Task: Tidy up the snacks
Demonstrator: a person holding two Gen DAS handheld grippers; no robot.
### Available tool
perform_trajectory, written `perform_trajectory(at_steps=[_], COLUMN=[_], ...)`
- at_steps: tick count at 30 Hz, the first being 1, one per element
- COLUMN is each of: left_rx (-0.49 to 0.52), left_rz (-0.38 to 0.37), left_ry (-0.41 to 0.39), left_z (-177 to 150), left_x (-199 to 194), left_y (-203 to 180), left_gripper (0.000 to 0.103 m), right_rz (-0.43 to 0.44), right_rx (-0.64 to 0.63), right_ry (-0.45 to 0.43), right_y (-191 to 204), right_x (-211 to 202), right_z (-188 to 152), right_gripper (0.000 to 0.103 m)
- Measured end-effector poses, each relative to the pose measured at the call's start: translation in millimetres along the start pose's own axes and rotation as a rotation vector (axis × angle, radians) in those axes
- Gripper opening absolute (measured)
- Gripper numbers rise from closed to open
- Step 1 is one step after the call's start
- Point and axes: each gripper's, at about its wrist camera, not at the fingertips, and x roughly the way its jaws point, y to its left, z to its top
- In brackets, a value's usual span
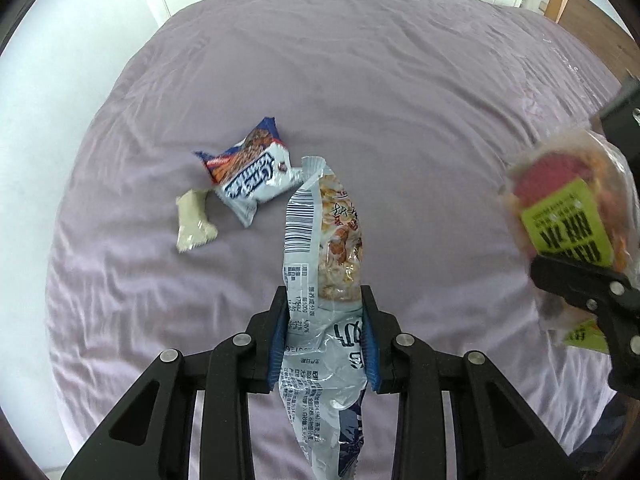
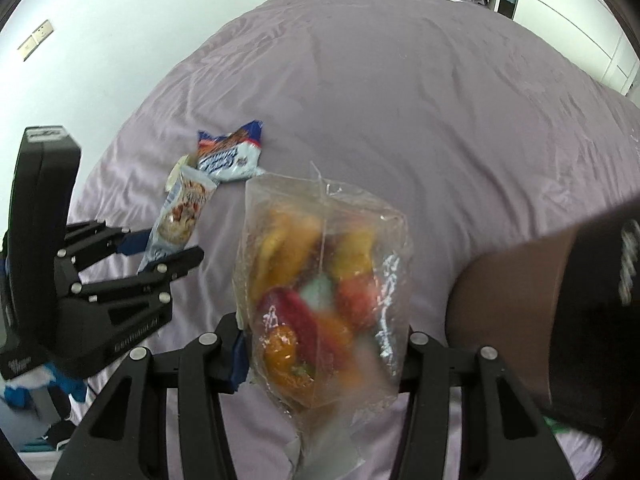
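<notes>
Left gripper (image 1: 325, 334) is clamped on a long pale-blue snack packet (image 1: 320, 280), held above the purple bedsheet (image 1: 400, 100). Right gripper (image 2: 324, 344) is clamped on a clear bag of colourful snacks (image 2: 320, 276). A blue-and-white snack pack (image 1: 250, 178) and a small beige packet (image 1: 195, 220) lie touching on the sheet.

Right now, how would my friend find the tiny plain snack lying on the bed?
Look at the big purple bedsheet. Two snacks lie loose on it toward its left side: a blue and white packet, and touching its near-left corner, the small beige wrapper. It is the smallest one, pale with no bright picture, and no gripper holds it.
</notes>
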Motion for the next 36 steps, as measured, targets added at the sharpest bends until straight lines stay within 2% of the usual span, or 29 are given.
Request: perform_trajectory(at_steps=[11, 21, 30, 36], left_rx=[0.031, 0.120, 0.232, 0.298], left_rz=[-0.011, -0.008, -0.050, -0.079], left_ry=[0.025, 0.070, 0.088, 0.087], left_z=[-51.9, -91.8, -112.2, -114.9], left_x=[-30.5, -42.5, -44.5, -46.5], left_y=[-21.4, -56.1, -111.3, -140.0], left_gripper=[0.028, 0.028, 0.028, 0.028], right_rz=[0.006, 0.026, 0.009, -0.008], right_rx=[-0.024, -0.024, 0.033, 0.076], right_ry=[0.051, 0.119, 0.167, 0.178], right_y=[4.3, -4.6, -32.3, -50.1], right_x=[-23.7, -27.7, -30.4, -33.0], right_z=[-63.9, -122.6, -167.5, -183.2], right_gripper=[0.051, 0.051, 0.051, 0.051])
